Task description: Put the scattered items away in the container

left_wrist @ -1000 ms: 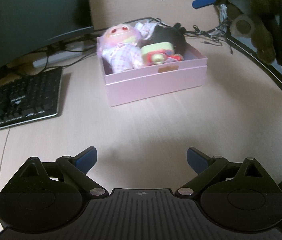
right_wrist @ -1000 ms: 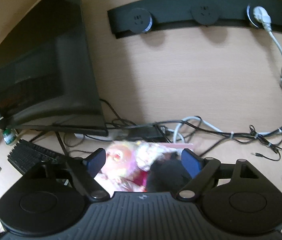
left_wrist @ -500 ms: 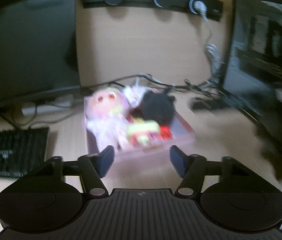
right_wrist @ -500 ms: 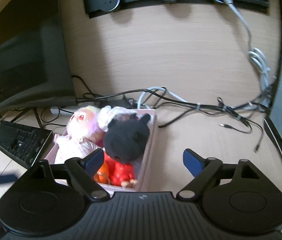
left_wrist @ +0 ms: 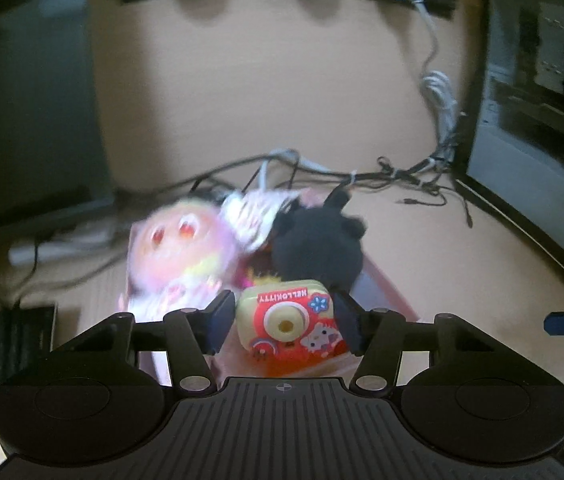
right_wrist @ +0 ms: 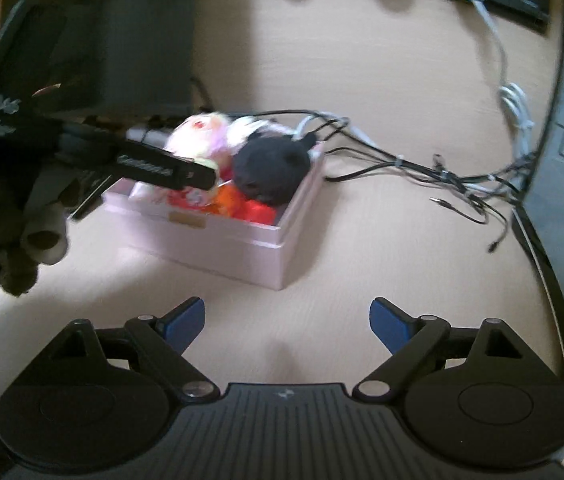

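Three toys already sit in our pale pink cardboard box (right_wrist: pixel 241 236): pink-faced doll (left_wrist: pixel 177 252), black plush (left_wrist: pixel 318 244), red-and-yellow toy camera (left_wrist: pixel 290 324). Our left gripper (left_wrist: pixel 284 320) is closing around that camera, pads apparently not touching; right gripper (right_wrist: pixel 286 320) is opening, empty.

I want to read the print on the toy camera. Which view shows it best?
The left wrist view: the toy camera sits close, between the closing left gripper fingers, its lettering upside down. In the right wrist view it is only a blurred red patch in the pink box.
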### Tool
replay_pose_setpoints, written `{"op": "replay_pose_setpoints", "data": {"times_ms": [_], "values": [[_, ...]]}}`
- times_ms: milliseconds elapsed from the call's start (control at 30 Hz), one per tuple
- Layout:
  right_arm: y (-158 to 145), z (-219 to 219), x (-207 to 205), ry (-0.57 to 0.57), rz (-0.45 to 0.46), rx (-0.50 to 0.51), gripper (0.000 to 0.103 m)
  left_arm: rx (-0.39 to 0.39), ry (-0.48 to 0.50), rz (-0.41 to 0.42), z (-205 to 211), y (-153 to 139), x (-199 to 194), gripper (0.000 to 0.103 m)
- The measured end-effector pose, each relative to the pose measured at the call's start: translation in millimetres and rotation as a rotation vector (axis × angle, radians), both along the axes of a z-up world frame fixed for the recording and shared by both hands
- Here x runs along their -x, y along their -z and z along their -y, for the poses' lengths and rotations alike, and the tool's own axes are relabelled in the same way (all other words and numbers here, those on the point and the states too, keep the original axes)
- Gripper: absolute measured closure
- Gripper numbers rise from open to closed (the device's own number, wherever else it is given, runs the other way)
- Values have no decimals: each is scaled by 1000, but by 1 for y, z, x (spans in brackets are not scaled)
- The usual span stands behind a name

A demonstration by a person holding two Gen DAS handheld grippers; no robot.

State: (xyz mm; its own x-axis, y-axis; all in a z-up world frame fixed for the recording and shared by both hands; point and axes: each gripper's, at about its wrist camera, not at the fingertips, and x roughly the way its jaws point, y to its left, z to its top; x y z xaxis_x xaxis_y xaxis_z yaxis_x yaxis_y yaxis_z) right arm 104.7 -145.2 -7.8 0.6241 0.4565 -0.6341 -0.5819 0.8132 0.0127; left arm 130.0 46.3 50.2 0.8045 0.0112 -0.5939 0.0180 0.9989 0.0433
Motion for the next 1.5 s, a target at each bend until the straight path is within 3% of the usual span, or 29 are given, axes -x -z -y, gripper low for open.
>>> {"op": "replay_pose_setpoints", "data": {"times_ms": [300,367,533,667,800,900,933,1000,1033,1167,1267,1400,1500], "values": [[8,0,-12,9,-29,-4,11,-44,67,-45,9,-1,-35,40],[9,-1,-14,5,-34,-2,11,-30,72,-77,7,5,-40,32],[12,-2,-17,11,-53,1,10,-3,48,-133,0,15,-41,27],[15,-3,-18,11,-60,6,9,59,53,-113,-11,5,-19,10],[18,-5,-20,13,-80,9,8,54,42,-115,-16,8,-6,11],[20,-7,-20,2,-81,14,8,37,24,-130,-17,16,-13,20],[20,-8,-20,-1,-76,16,8,31,37,-125,-16,15,-17,24],[19,-7,-19,2,-72,17,8,21,61,-115,-14,13,-23,46],[19,-7,-19,5,-72,16,8,15,74,-110,-12,12,-27,52],[19,-4,-20,18,-74,11,8,-34,161,-61,-1,-4,-30,52],[20,-4,-21,25,-84,7,8,-73,242,-80,9,-1,-30,49],[20,-3,-20,32,-83,8,8,-153,197,-128,9,15,-33,48],[20,-2,-20,37,-87,8,8,-59,193,-130,-5,9,-26,36]]}}
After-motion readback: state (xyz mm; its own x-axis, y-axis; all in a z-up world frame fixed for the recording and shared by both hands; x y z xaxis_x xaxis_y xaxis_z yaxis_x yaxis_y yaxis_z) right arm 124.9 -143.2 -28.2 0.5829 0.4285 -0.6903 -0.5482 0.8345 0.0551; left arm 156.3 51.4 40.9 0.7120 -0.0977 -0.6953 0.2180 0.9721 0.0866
